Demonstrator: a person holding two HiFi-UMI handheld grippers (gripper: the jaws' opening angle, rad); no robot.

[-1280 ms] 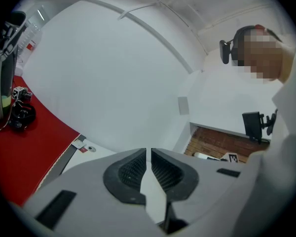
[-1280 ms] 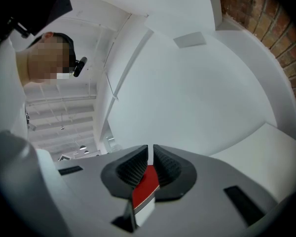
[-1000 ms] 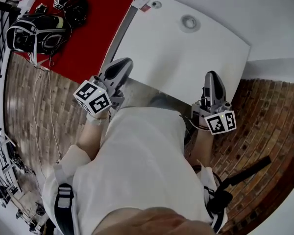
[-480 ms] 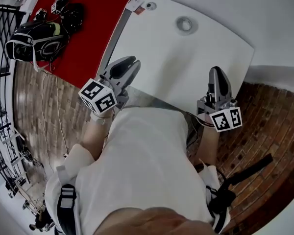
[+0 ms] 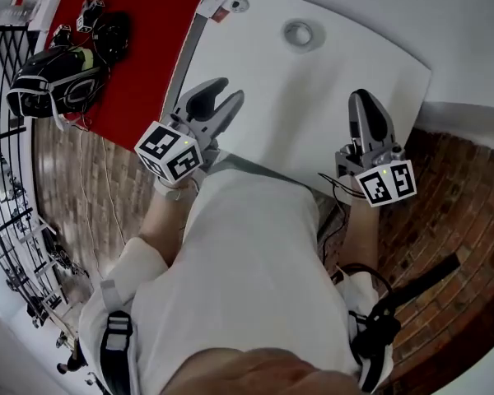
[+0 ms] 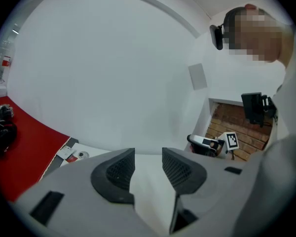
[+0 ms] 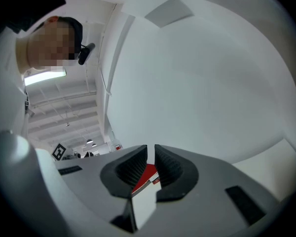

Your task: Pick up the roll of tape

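Both empty: left gripper [image 5: 229, 90] jaws have just been opening, now partly apart; right gripper [image 5: 364, 99] jaws closed together; roll of tape [image 5: 300, 33] well ahead.

The left gripper [image 5: 229, 91] reaches over the near left part of the white table [image 5: 305, 113], tipped slightly downward. Its jaws have just been opening and stand apart with nothing between them. The right gripper [image 5: 364, 99] points level over the table's near right part, jaws closed together and empty, and both forearms [image 5: 158, 220] stretch forward from the torso, with the marker cubes [image 5: 170, 151] on the near side of the table's edge.
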